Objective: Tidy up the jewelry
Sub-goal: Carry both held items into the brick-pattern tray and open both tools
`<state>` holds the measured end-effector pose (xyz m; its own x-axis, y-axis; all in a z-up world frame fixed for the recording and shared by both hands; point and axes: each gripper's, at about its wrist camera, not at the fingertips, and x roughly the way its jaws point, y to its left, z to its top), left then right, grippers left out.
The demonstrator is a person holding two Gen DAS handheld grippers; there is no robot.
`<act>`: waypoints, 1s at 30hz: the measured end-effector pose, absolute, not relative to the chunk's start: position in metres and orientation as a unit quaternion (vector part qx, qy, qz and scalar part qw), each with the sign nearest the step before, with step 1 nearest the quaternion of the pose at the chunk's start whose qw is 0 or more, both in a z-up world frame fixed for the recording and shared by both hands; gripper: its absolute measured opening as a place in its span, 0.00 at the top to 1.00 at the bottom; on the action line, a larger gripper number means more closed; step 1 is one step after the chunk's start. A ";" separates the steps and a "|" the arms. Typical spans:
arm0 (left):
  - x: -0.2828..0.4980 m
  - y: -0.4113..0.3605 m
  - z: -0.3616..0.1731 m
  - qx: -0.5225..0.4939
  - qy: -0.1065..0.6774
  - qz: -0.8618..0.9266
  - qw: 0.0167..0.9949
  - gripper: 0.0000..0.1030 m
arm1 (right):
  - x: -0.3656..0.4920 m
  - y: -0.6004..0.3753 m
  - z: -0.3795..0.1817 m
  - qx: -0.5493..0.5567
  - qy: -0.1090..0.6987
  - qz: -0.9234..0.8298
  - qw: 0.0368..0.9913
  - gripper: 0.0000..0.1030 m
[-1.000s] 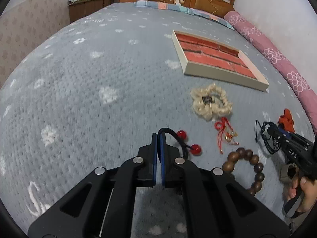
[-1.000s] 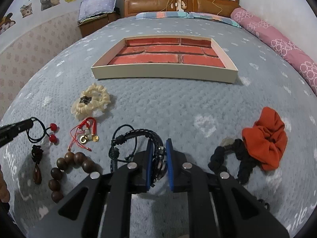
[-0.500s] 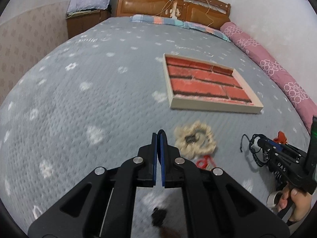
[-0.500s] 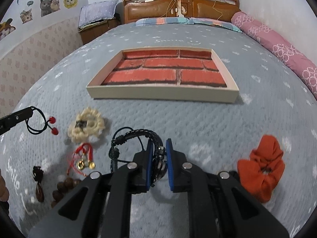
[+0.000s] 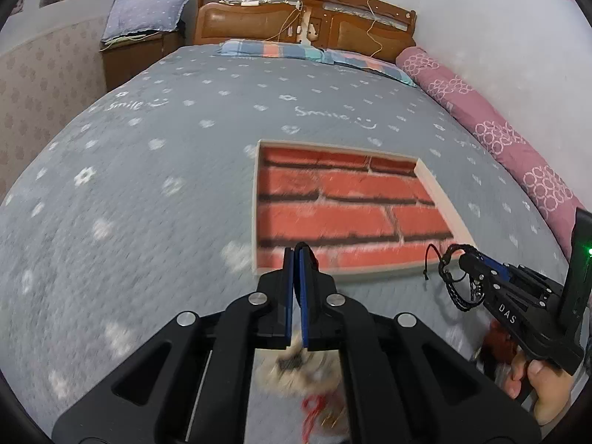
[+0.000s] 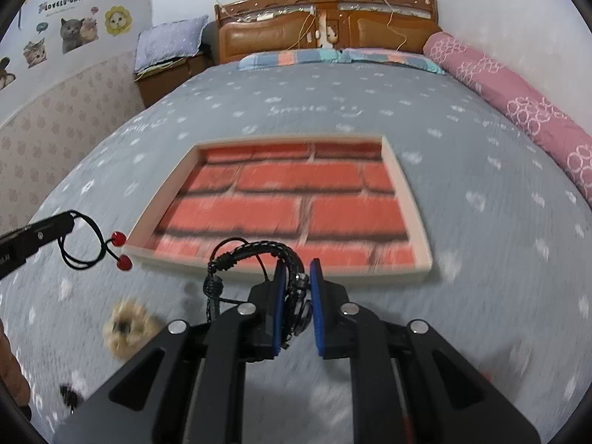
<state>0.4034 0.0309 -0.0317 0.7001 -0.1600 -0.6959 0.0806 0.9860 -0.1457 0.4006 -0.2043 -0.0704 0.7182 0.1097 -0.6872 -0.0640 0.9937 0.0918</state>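
Note:
A shallow cream tray with a red brick-pattern floor (image 5: 442, 199) (image 6: 410, 199) lies on the grey bedspread. My left gripper (image 5: 296, 255) is shut on a black cord hair tie with two red beads (image 6: 120, 249), held in the air just left of the tray's near corner; the tie shows only in the right wrist view. My right gripper (image 6: 298, 277) is shut on a black braided bracelet (image 6: 255, 249) (image 5: 453, 285), held above the bedspread in front of the tray's near edge.
A cream scrunchie (image 6: 127, 327) (image 5: 296, 370) and a red cord charm (image 5: 314, 410) lie on the bedspread below the grippers. A dark pendant (image 6: 68, 397) lies at the left. A pink bolster (image 5: 499, 140) lines the right side, with a wooden headboard (image 6: 325, 18) behind.
Both grippers have risen and moved forward toward the tray, each carrying its piece. The jewelry left on the bedspread has slid down and out of the views.

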 end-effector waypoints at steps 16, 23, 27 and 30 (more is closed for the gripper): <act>0.577 -0.028 -0.065 -0.031 0.414 -0.056 0.908 0.99 | 0.568 -0.243 -0.085 0.041 0.384 0.005 0.922 0.87; 0.632 -0.021 -0.101 -0.037 0.453 -0.035 0.890 0.99 | 0.618 -0.253 -0.110 0.047 0.429 -0.015 0.902 0.87; 0.647 -0.022 -0.117 -0.020 0.474 -0.021 0.880 0.99 | 0.638 -0.253 -0.123 0.033 0.456 -0.026 0.889 0.87; 0.652 -0.021 -0.121 -0.015 0.481 -0.012 0.877 0.99 | 0.647 -0.255 -0.126 0.037 0.470 -0.026 0.882 0.87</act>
<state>0.6524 -0.0214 -0.1206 0.5370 -0.0364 -0.8428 0.0069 0.9992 -0.0388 0.6474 -0.2547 -0.1262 0.5576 -0.0115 -0.8300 0.0809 0.9959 0.0406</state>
